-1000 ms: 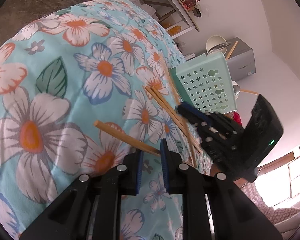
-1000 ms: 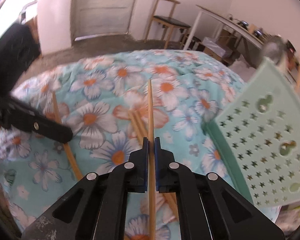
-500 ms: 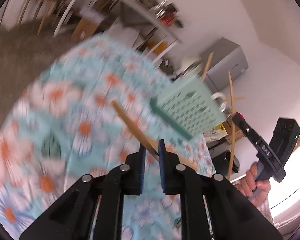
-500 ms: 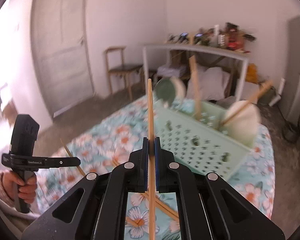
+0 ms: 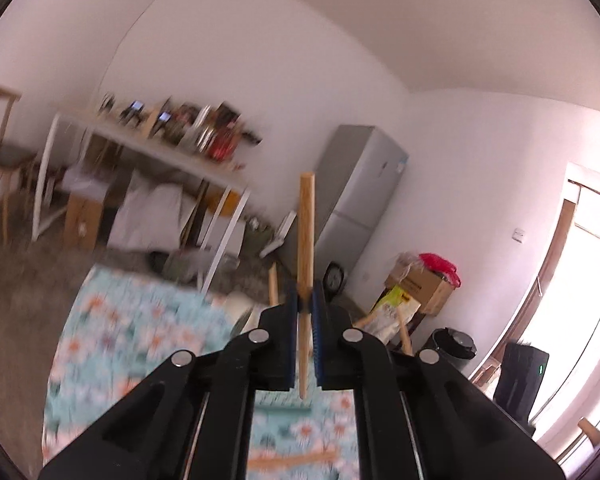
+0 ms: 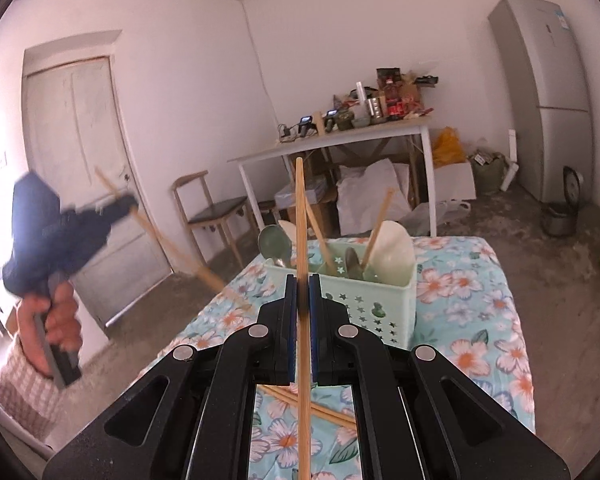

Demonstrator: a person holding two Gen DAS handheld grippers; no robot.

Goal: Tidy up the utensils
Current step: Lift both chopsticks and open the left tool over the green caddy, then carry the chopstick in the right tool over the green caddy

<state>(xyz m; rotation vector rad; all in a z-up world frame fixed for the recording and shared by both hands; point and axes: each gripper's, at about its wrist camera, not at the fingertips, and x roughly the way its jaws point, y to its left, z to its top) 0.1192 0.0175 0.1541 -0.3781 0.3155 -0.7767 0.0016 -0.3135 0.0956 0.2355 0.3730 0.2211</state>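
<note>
Gripping one chopstick (image 5: 305, 240) upright, the left gripper (image 5: 303, 300) has its jaws clamped on it; the right gripper (image 6: 302, 284) pinches another chopstick (image 6: 300, 216) before the green basket (image 6: 380, 300) on the flowered surface (image 6: 480, 300).

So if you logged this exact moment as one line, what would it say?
left gripper: shut on chopstick | right gripper: shut on second chopstick | green basket: on table, holds spoons and chopsticks

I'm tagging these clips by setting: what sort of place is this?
Likely a lived-in room of a home: a fridge, a wooden chair, a cluttered side table, and a floral tablecloth under a utensil basket.
</note>
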